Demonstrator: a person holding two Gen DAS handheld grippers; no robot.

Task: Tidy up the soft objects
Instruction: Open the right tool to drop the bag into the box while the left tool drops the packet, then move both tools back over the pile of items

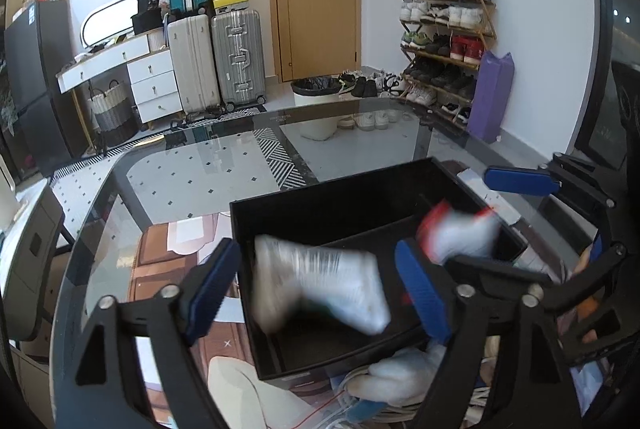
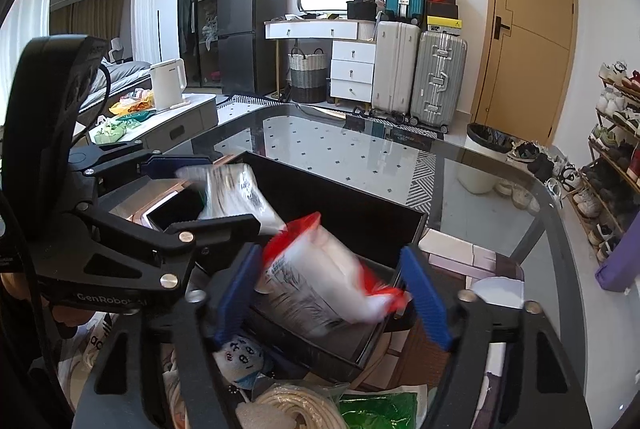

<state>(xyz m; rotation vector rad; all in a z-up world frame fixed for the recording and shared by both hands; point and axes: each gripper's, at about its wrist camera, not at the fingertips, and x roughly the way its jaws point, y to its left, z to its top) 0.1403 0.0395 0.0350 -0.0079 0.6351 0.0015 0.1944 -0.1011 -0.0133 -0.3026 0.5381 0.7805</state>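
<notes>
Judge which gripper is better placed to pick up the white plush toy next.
Probably right: the right gripper is open, and the plush toy lies just beside its left finger, outside the black box. The left gripper, also open, hangs over the box.

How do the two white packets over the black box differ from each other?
The red-edged packet has red borders, while the plain packet is white with dark print and no red. The red-edged packet lies between the fingers of the right tongs; the plain packet lies between those of the left tongs. In the left view the red-edged packet is toward the right end of the black box, the plain one toward the left. Both are blurred, and both sets of tongs stand open.
</notes>
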